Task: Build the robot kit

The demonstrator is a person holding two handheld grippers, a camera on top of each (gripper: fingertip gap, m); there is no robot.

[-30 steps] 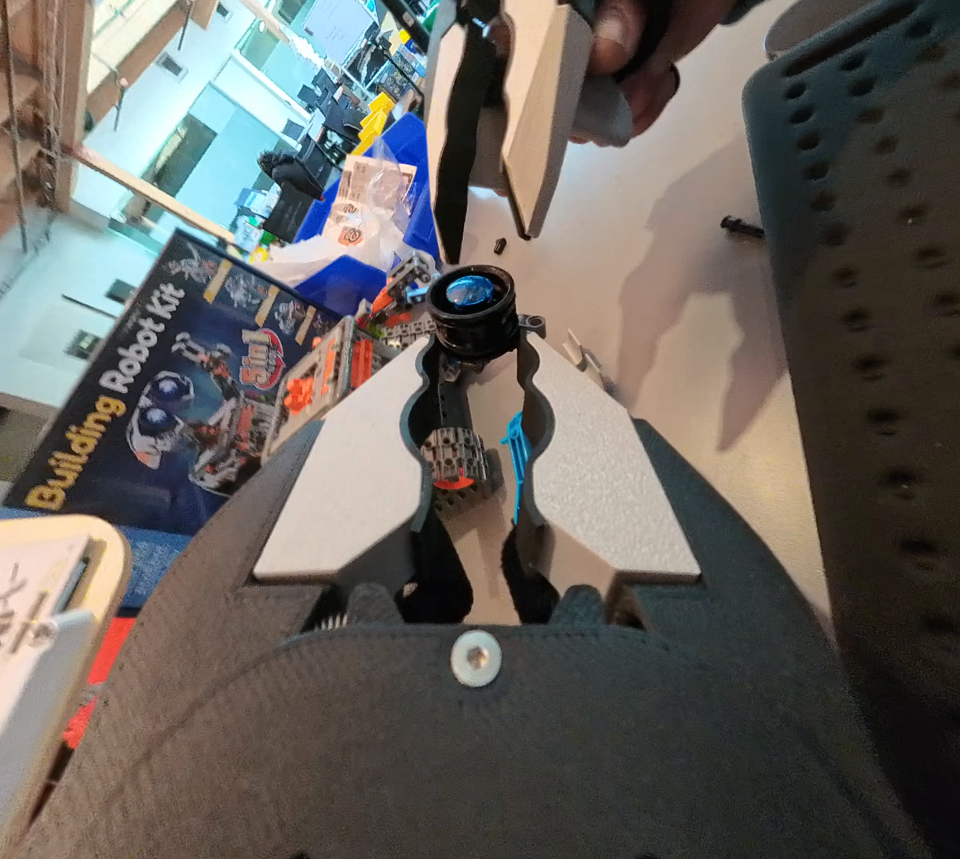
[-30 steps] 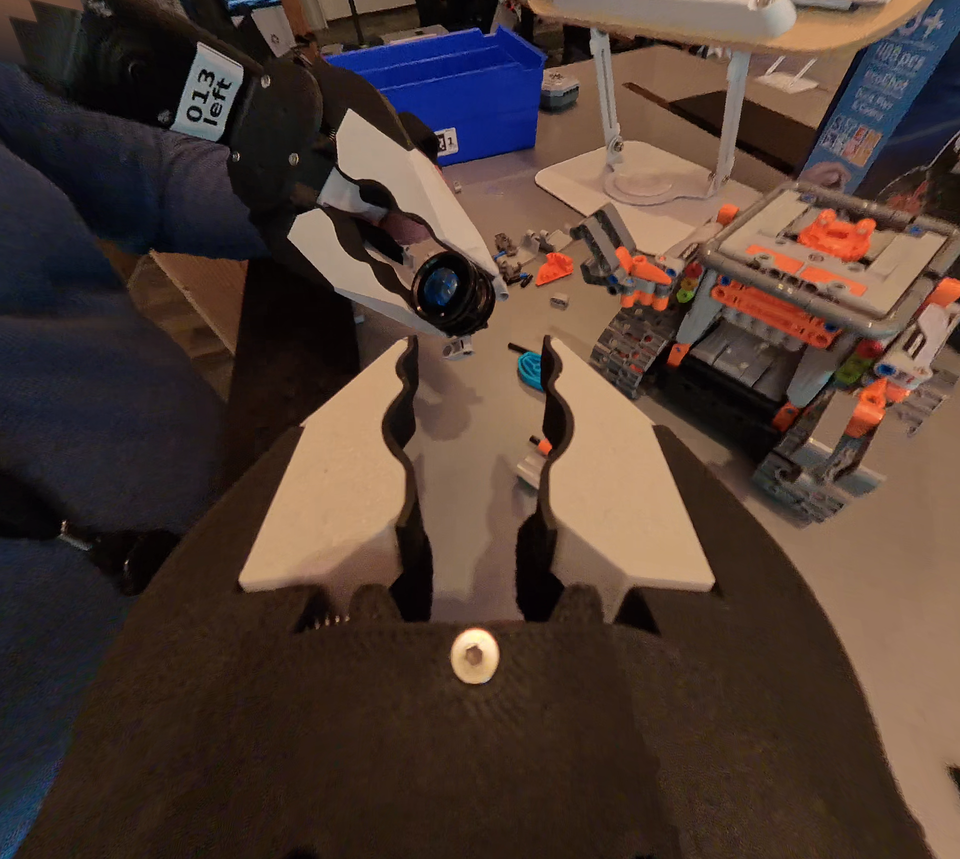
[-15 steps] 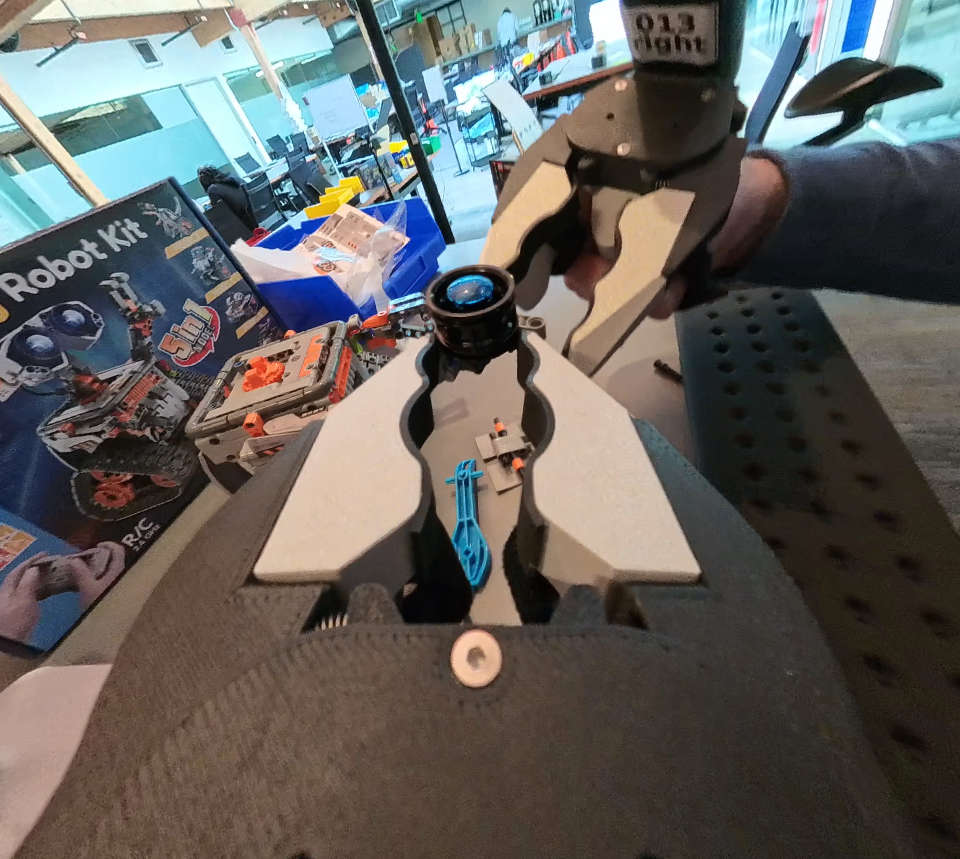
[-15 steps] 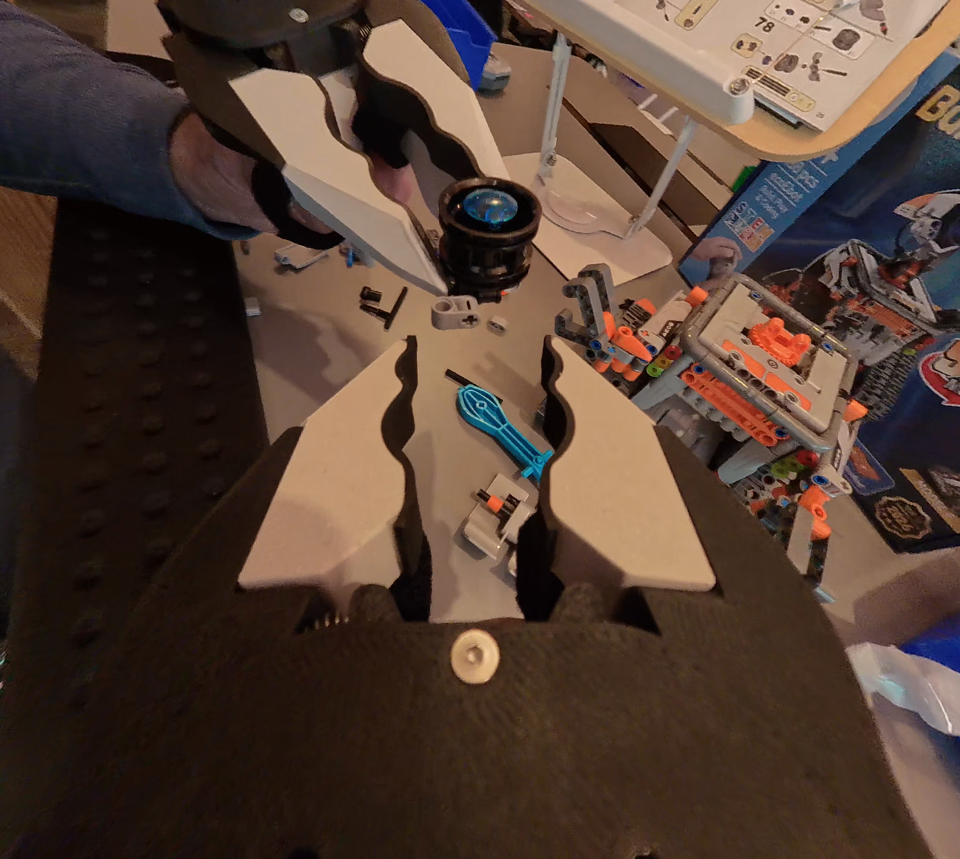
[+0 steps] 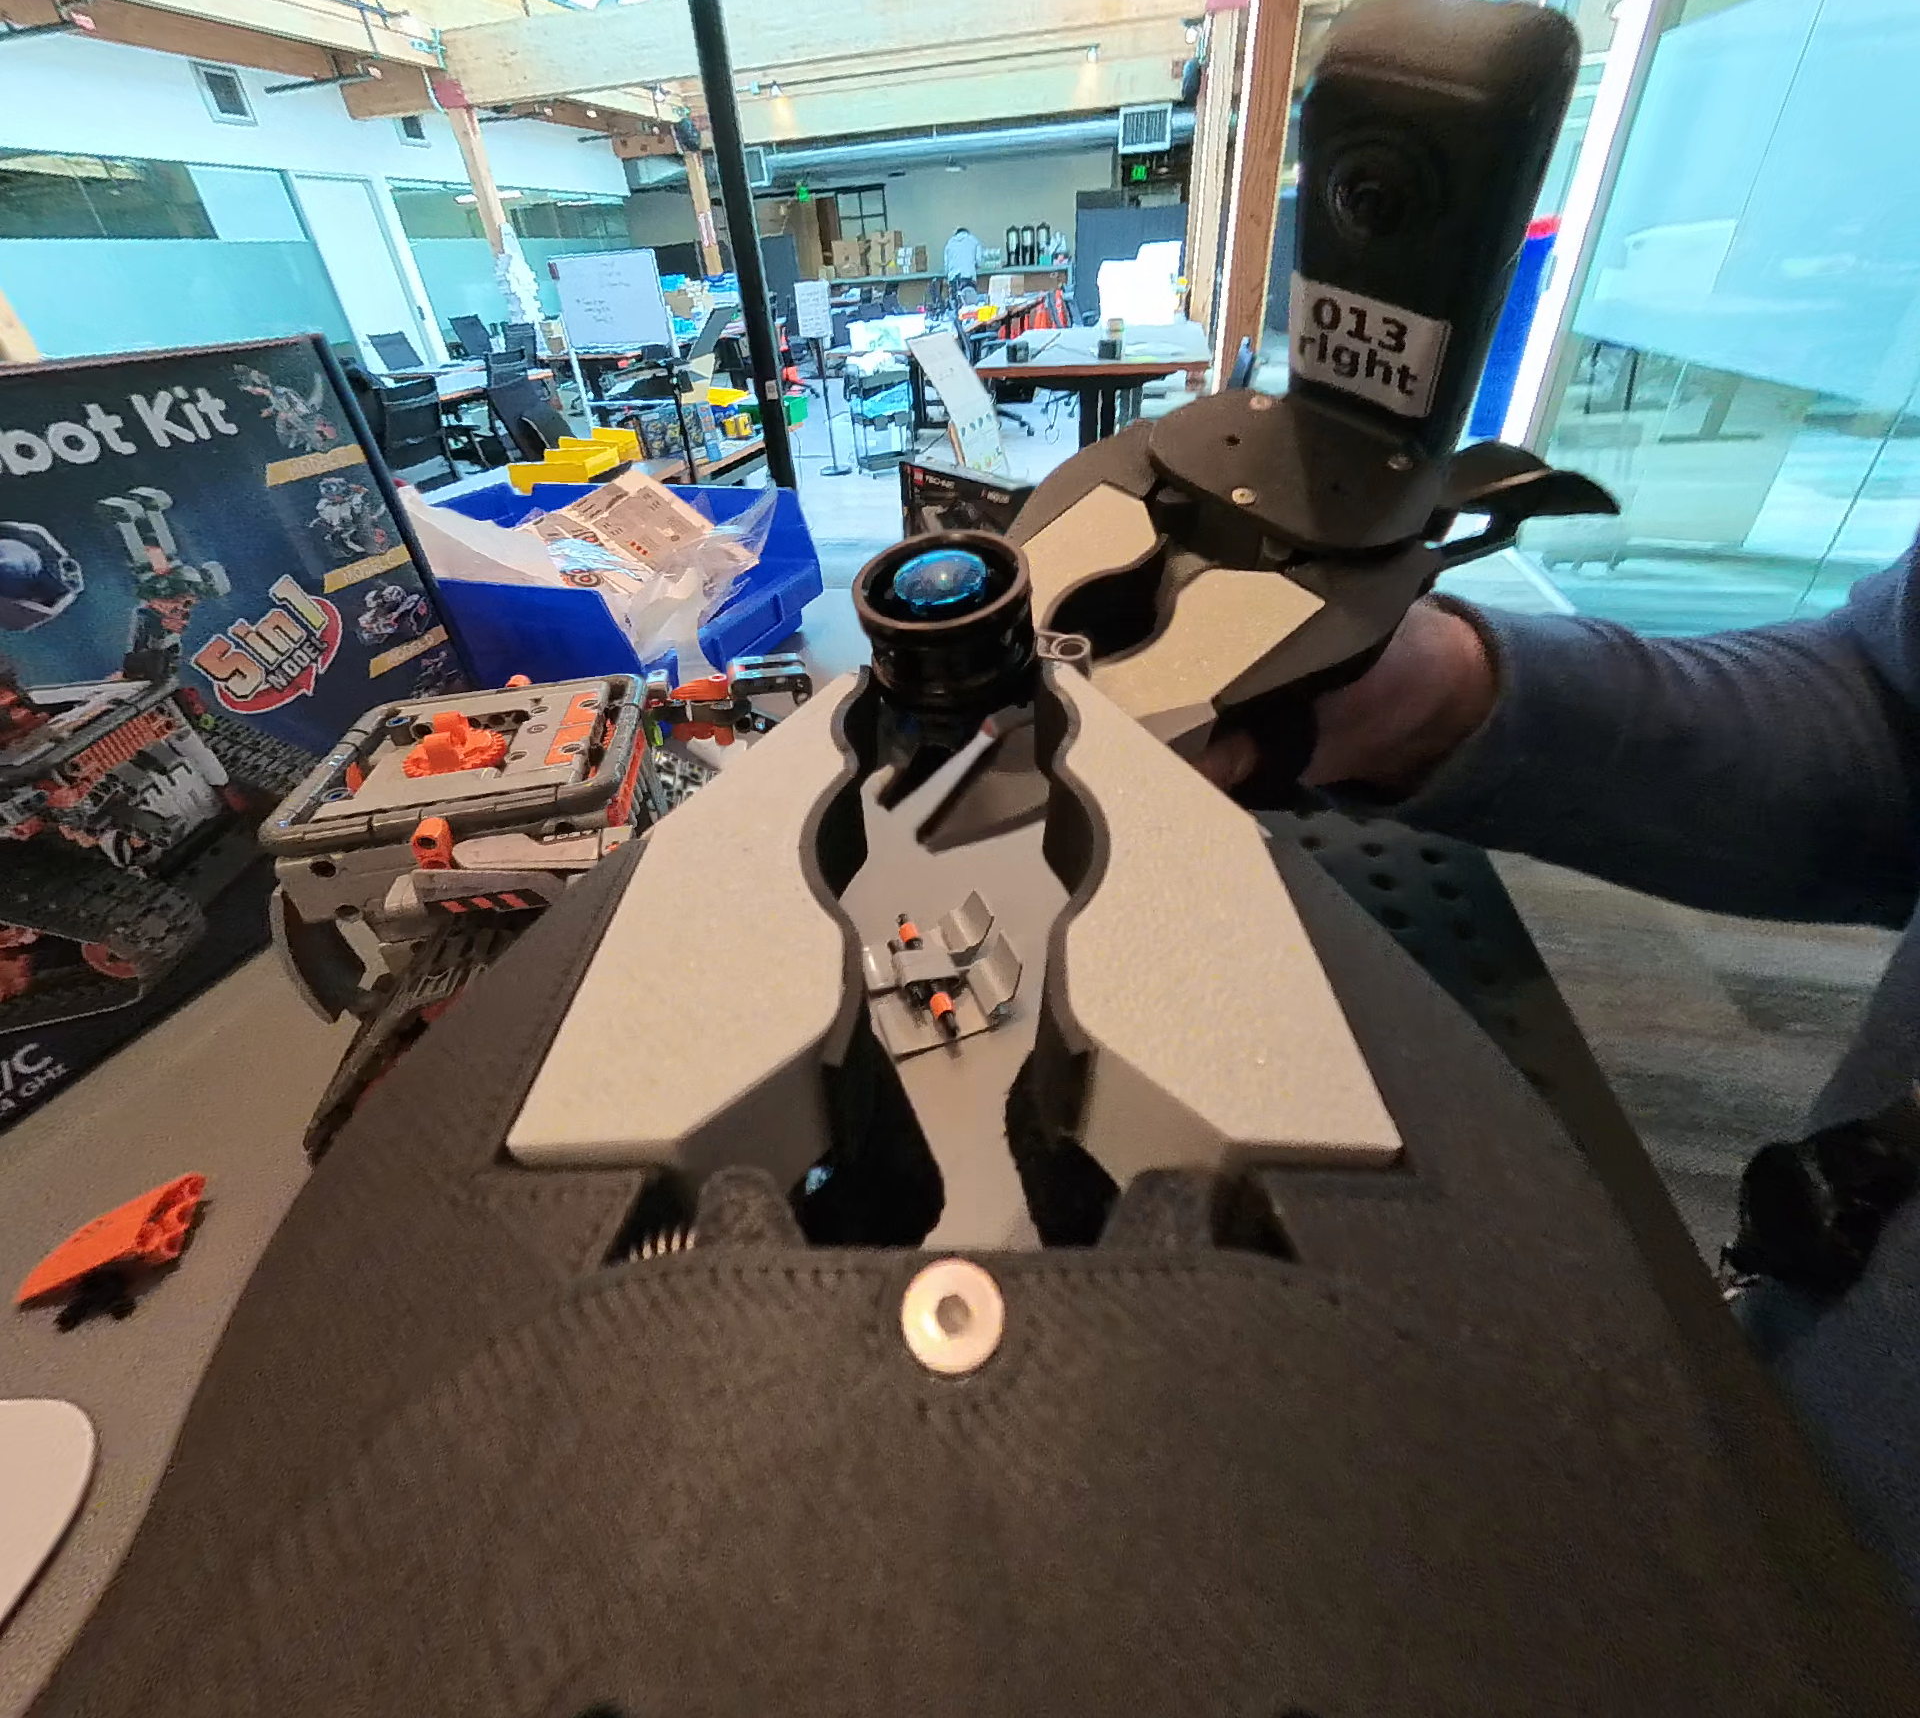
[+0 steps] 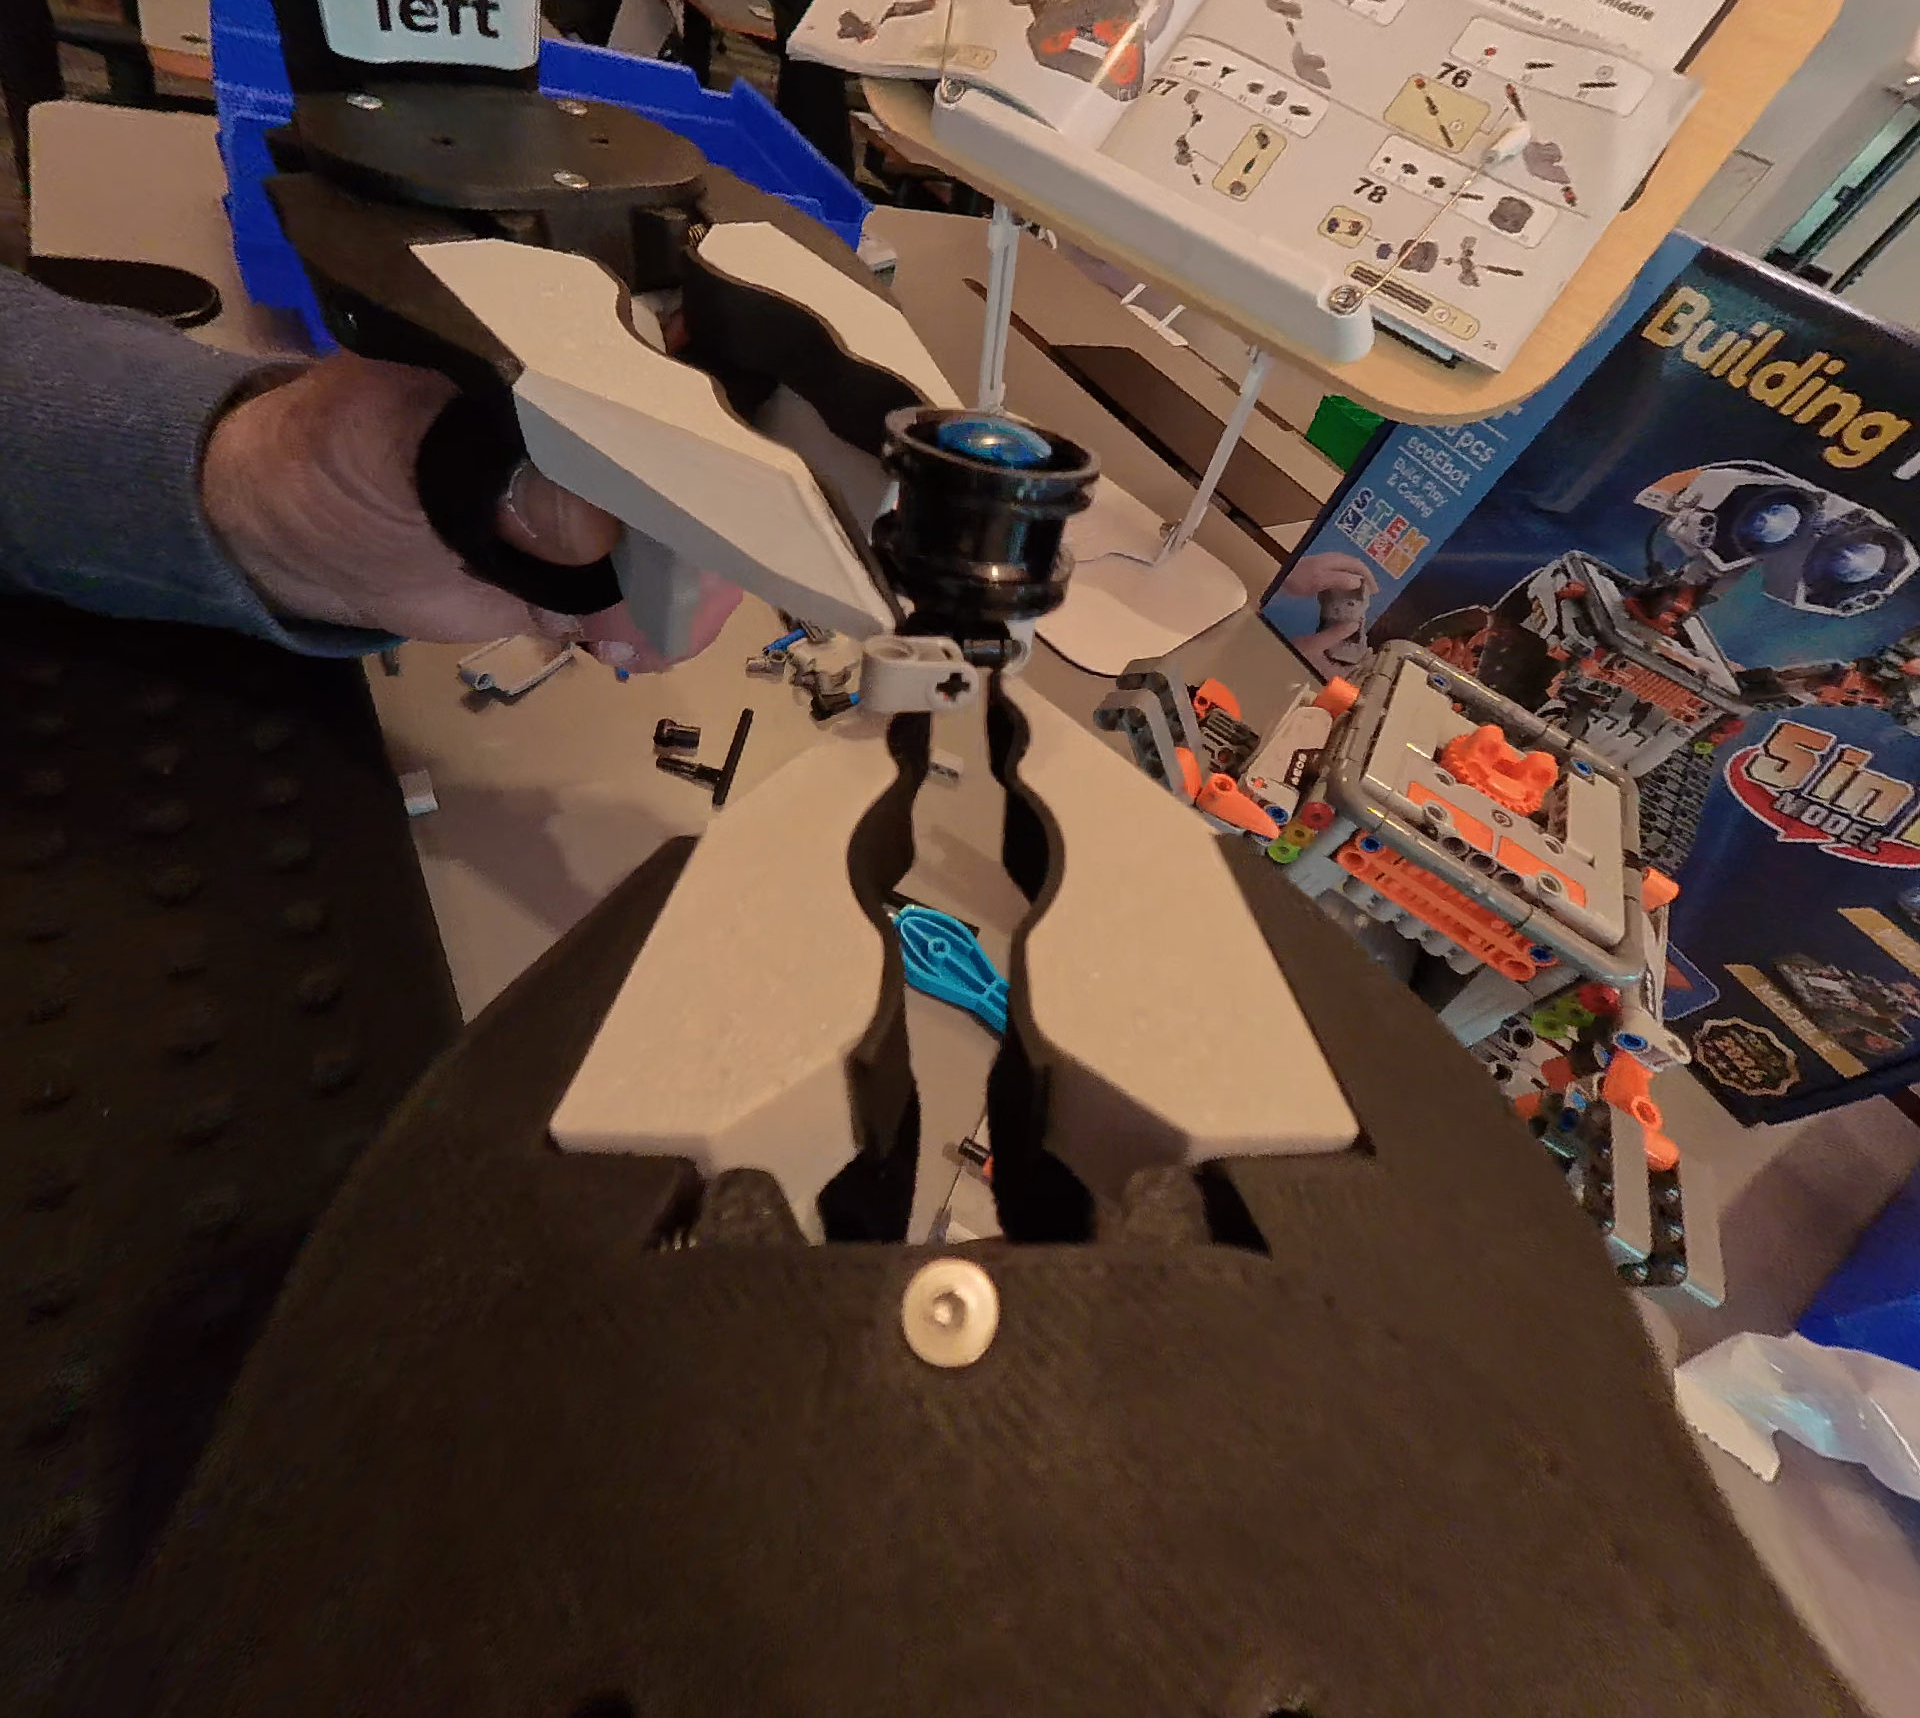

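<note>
Between the tips of the left gripper [image 5: 943, 712], a black lens-like cylinder [image 5: 943, 619] with a blue glass face is clamped, raised above the counter [image 5: 187, 1118]. A pale grey connector piece [image 6: 920, 674] at its base is pinched by the narrowly set right gripper [image 6: 961, 712]. Beneath the grippers, a grey hinged piece with orange pins [image 5: 940, 967] and a blue flat tool [image 6: 951, 967] are laid on the counter. Further out, a grey-and-orange tracked model [image 6: 1455, 847] is stood before a dark blue kit box [image 6: 1787, 629]; an instruction booklet [image 6: 1299, 37] is propped on a stand, and a blue bin [image 5: 613, 598] is kept behind.
</note>
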